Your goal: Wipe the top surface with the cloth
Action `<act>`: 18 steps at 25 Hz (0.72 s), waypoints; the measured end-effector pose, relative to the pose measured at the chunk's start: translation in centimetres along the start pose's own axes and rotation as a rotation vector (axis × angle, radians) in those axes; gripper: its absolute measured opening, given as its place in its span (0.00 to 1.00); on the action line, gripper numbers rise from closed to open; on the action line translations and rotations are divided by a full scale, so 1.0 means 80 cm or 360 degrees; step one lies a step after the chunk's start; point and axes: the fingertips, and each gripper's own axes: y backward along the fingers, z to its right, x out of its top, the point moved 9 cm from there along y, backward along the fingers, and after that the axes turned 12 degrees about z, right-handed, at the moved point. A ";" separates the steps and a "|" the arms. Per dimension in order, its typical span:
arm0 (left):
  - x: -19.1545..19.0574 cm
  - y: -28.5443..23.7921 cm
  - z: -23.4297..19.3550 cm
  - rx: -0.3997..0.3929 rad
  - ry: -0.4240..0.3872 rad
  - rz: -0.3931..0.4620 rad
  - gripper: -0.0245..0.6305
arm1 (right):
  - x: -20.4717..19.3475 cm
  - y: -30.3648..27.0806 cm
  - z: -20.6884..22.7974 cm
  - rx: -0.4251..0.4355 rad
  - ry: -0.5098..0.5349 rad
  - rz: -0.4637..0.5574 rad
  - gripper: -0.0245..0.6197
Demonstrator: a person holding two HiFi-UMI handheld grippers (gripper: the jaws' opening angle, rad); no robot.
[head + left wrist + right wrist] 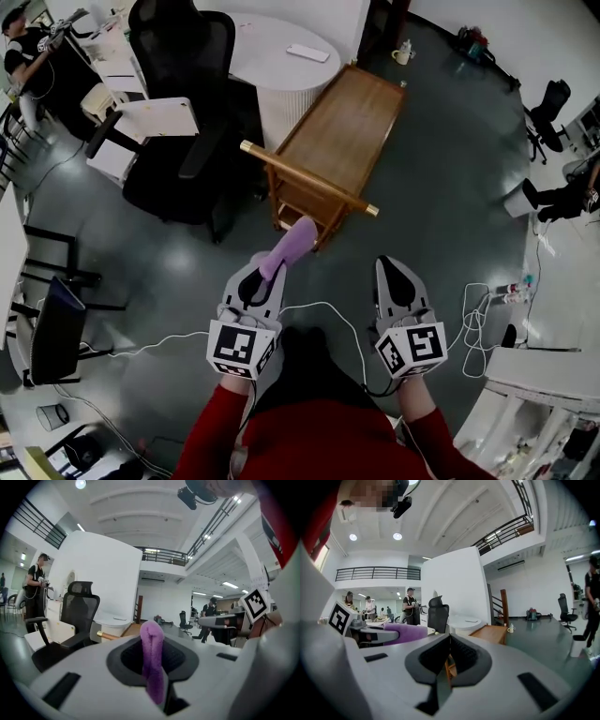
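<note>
Ahead and to the left of the left gripper's jaws stands a black office chair (178, 103), well apart from them. The left gripper (261, 274) is clenched on the purple cloth (289, 246), which stands up between its jaws and pokes out past their tips. The end of the cloth lies just short of the near rail (309, 178) of the wooden table (347, 122); whether it touches cannot be told. The table top lies ahead of both pairs of jaws, bare and slanting away to the right. The right gripper (394, 272) has its jaws pressed together with nothing held between them, beside the left one and near the table's near end. Far beyond the table a mug (403, 54) sits on the floor.
</note>
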 end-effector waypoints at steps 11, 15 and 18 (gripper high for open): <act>-0.053 -0.173 0.049 -0.0843 0.0019 -0.0092 0.12 | -0.026 0.026 0.046 -0.0176 -0.0021 -0.0157 0.06; -0.090 -0.196 0.052 -0.0852 -0.0052 -0.0111 0.12 | -0.050 0.025 0.046 -0.0171 -0.0037 -0.0189 0.06; -0.107 -0.208 0.035 -0.0762 -0.0079 -0.0105 0.12 | -0.069 0.015 0.049 -0.0140 -0.0046 -0.0209 0.06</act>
